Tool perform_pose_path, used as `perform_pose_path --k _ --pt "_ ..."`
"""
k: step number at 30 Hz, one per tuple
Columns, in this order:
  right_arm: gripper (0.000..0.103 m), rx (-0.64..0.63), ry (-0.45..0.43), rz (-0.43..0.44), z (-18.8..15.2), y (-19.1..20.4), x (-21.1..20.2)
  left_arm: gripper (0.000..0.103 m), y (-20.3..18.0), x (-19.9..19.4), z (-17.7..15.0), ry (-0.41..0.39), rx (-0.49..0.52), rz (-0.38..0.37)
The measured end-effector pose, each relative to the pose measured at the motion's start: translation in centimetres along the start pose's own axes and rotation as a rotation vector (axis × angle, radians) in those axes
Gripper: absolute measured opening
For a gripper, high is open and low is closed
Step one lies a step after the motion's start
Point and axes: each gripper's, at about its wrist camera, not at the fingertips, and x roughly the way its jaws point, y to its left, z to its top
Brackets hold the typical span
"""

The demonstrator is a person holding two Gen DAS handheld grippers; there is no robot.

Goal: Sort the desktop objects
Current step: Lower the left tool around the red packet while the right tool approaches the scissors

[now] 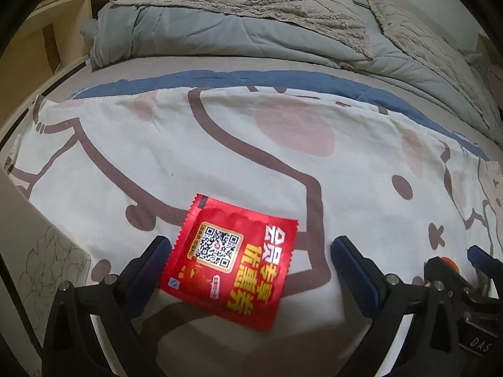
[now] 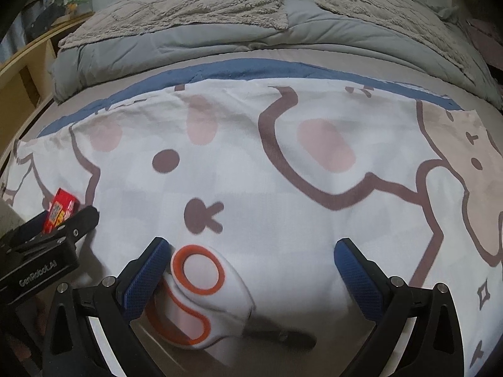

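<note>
On the cartoon-print sheet (image 1: 220,144), both grippers gape wide: left (image 1: 248,251) straddling a red packet (image 1: 232,260), right (image 2: 251,254) around scissors (image 2: 207,295).

The left gripper (image 1: 251,251) has a black plastic frame with two angled arms, each ending in a finger faced with a dark blue pad (image 1: 157,257). Small round silver screws (image 1: 110,279) sit at the joints of the arms, and triangular cut-outs show in the black brackets lower down. Seen from the right wrist, its body is a black block with white lettering reading "GenRobot.AI" (image 2: 37,272).

The right gripper (image 2: 251,254) is built the same: black arms, silver screws (image 2: 395,280), and blue pads (image 2: 147,270) with a fine dotted texture. From the left wrist, its black housing carries white letters "DAS" (image 1: 479,345).
</note>
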Motion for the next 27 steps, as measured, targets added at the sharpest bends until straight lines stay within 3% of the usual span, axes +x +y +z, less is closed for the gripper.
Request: perform_pose_path --k 6,11,14,27 --pt "0.103 0.001 -0.013 -0.004 -1.3 0.0 -0.9 0.085 -0.2 -0.4 -0.2 -0.021 0.019 -0.025" --pt "0.103 -0.004 -0.017 0.003 -2.1 0.2 -1.5 0.060 -1.1 -0.8 -0.3 -0.053 0.054 -0.015" --pt "0.103 -0.010 -0.019 0.004 -2.4 0.1 -1.7 0.053 -1.7 -1.0 -0.5 -0.069 0.087 -0.004" --pt "0.103 -0.045 -0.019 0.008 -3.9 0.3 -2.4 0.048 -1.1 -1.7 -1.4 -0.071 0.065 -0.047"
